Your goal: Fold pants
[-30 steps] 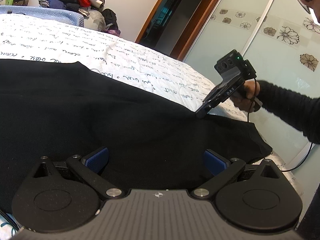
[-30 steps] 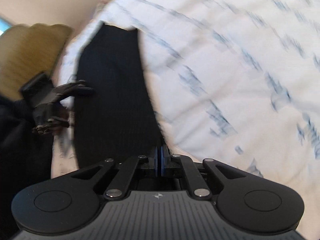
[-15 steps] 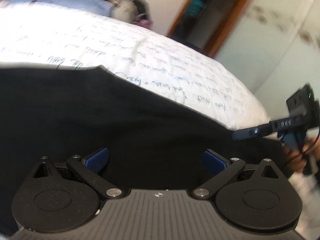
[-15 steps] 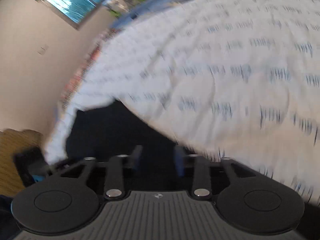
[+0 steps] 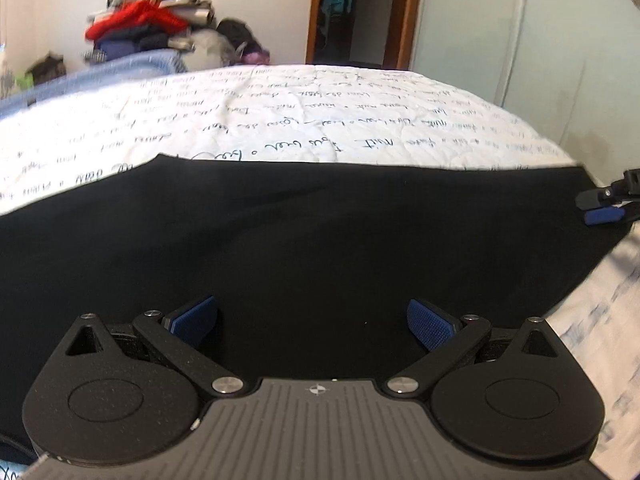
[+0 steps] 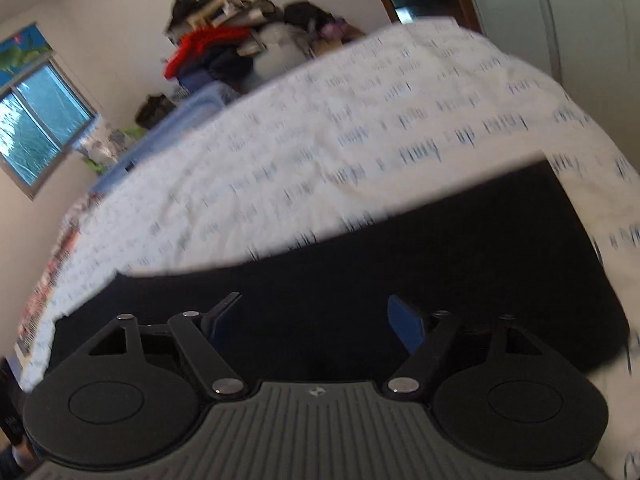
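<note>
Black pants (image 5: pixel 300 232) lie flat in a wide band across the white bedspread printed with handwriting (image 5: pixel 280 120). My left gripper (image 5: pixel 312 320) hovers over their near edge, open, with only cloth below its blue pads. The tip of the right gripper (image 5: pixel 604 206) shows at the right end of the pants in the left wrist view. In the right wrist view the pants (image 6: pixel 400 264) fill the lower half and my right gripper (image 6: pixel 314 322) hangs above them, its jaws opening, nothing held between them.
A heap of clothes (image 5: pixel 152 32) with a red garment is stacked beyond the bed's far side. A dark doorway (image 5: pixel 352 12) and pale wardrobe doors (image 5: pixel 520 32) stand behind. A window (image 6: pixel 36 120) is at the left. A blue blanket edge (image 5: pixel 88 76) borders the bedspread.
The right gripper let go, opened its jaws and swung round toward the bed's head. It slid to the right edge of the left wrist view. The left gripper rolled level and stayed open.
</note>
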`<state>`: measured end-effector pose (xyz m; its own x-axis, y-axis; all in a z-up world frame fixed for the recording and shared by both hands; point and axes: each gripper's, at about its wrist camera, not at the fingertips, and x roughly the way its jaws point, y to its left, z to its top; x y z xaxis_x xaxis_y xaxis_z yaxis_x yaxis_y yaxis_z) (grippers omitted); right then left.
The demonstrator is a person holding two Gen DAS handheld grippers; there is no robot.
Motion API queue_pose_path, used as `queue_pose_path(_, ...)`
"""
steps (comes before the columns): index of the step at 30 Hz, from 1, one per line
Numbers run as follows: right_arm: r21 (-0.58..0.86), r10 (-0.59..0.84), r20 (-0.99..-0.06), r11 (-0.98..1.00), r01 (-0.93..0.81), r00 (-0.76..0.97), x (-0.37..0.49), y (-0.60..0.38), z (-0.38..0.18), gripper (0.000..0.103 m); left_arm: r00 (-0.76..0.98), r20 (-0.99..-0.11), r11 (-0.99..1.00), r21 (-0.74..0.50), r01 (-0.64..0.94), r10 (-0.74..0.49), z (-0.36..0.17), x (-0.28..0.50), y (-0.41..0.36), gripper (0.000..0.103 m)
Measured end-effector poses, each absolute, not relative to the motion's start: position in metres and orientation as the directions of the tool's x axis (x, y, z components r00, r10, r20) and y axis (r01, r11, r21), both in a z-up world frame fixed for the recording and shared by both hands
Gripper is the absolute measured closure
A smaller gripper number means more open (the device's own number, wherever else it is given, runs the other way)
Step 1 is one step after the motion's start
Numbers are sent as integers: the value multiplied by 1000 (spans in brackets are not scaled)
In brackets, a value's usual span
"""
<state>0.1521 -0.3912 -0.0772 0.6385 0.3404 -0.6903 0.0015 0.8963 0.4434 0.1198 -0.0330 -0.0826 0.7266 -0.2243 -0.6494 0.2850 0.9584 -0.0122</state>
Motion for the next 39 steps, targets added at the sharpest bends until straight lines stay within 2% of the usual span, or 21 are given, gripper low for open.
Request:
queue_pose_path(2, 438, 310, -640, 899, 3, 703, 130, -409, -80, 24, 732, -645, 958, -4, 286, -221, -83, 119, -33, 0)
queue_pose_path(4, 481, 205, -644, 858, 182, 737, 117, -435, -70, 23, 729, -643, 958, -27, 286, -236, -82, 120, -28, 0)
queue_pose_path(5, 536, 183, -616, 811, 237, 767, 104, -448, -65, 22, 731, -636, 958, -41, 285, -245, -82, 119, -26, 0)
queue_pose_path(6, 615, 184, -556, 747, 253, 810, 90, -460, -65, 22, 734, -629, 957, -53, 285, -254, -83, 119, -23, 0)
queue_pose_path(8, 789, 192, -425, 557, 258, 884, 63, -481, -76, 14, 738, -621, 956, -69, 284, -264, -84, 117, -22, 0)
queue_pose_path(9, 845, 195, -396, 459, 273, 897, 55, -489, -85, 7, 737, -621, 956, -74, 284, -267, -84, 118, -21, 0)
queue_pose_path(11, 891, 217, -395, 326, 315, 893, 50, -498, -105, 6, 738, -622, 957, -68, 280, -260, -84, 117, -23, 0)
queue_pose_path(17, 833, 159, -466, 411, 371, 870, 59, -487, -112, 7, 741, -626, 960, -42, 278, -243, -84, 116, -26, 0)
queue_pose_path(22, 687, 56, -538, 607, 398, 841, 80, -457, -101, 5, 742, -626, 960, -42, 276, -241, -85, 115, -25, 0)
queue_pose_path(26, 636, -17, -551, 639, 433, 835, 85, -445, -101, 6, 742, -625, 960, -47, 276, -244, -85, 115, -25, 0)
queue_pose_path(33, 652, -43, -542, 608, 453, 839, 85, -442, -104, 7, 742, -623, 960, -56, 276, -249, -84, 116, -23, 0)
queue_pose_path(39, 514, -93, -574, 732, 447, 814, 95, -425, -101, 6, 742, -621, 959, -64, 276, -255, -84, 116, -22, 0)
